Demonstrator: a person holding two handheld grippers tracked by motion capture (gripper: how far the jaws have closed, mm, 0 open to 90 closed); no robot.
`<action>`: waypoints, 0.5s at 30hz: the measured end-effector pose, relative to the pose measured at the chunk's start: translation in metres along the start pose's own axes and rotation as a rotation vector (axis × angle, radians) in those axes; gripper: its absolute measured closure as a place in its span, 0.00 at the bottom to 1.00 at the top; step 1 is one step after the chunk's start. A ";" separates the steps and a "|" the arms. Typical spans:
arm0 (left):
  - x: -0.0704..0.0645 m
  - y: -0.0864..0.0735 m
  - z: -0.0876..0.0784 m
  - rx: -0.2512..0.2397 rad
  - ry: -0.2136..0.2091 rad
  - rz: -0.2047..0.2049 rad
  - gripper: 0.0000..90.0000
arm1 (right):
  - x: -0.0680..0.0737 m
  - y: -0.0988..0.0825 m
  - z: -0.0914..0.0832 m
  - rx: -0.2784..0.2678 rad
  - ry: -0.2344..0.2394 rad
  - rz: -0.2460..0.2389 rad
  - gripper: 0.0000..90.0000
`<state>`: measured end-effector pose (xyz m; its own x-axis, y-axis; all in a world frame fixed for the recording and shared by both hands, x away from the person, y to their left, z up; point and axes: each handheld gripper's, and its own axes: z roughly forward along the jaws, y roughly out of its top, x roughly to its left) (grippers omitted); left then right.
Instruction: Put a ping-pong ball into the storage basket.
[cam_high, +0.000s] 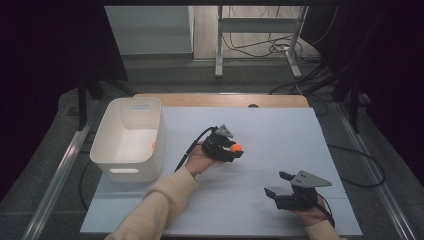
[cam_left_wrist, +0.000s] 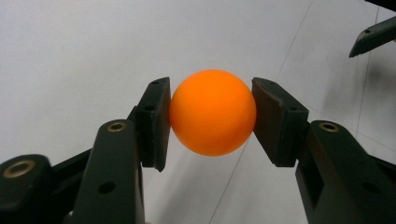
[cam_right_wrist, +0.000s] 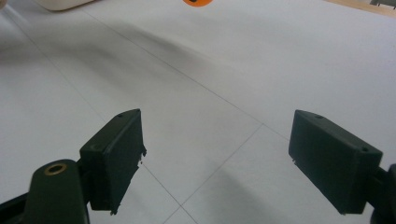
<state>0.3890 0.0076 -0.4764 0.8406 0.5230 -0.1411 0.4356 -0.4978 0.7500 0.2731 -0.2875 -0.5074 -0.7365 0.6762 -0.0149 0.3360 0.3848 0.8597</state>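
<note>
An orange ball (cam_left_wrist: 212, 112) sits clamped between the two black pads of my left gripper (cam_left_wrist: 211, 116), held a little above the pale table sheet. From above, that left gripper (cam_high: 235, 148) hovers near the table's middle with the orange ball (cam_high: 236, 148) at its tip, pointing right. My right gripper (cam_high: 280, 183) rests low near the front right of the table, its jaws wide apart and nothing between them. In the right gripper view the right gripper (cam_right_wrist: 215, 158) stands apart over bare sheet, and the orange ball (cam_right_wrist: 197, 2) peeks in at the top edge.
A white plastic bin (cam_high: 131, 137) with handle slots stands at the table's left side, a small orange object (cam_high: 153, 145) inside it by its right wall. The pale sheet (cam_high: 280, 130) covers a wooden tabletop. Cables and a metal frame lie on the floor beyond.
</note>
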 end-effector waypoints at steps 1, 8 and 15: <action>0.000 -0.001 -0.001 -0.003 0.001 -0.003 0.55 | 0.000 0.000 0.000 0.000 -0.001 0.001 0.21; -0.001 -0.004 -0.009 -0.003 0.002 0.006 0.55 | 0.000 0.000 0.000 0.005 -0.002 0.002 0.21; -0.003 -0.008 -0.019 -0.011 0.008 0.015 0.55 | 0.000 0.000 0.000 0.005 -0.009 0.003 0.21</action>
<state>0.3771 0.0237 -0.4698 0.8446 0.5207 -0.1246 0.4192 -0.4983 0.7590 0.2731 -0.2880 -0.5074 -0.7305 0.6827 -0.0170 0.3408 0.3860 0.8572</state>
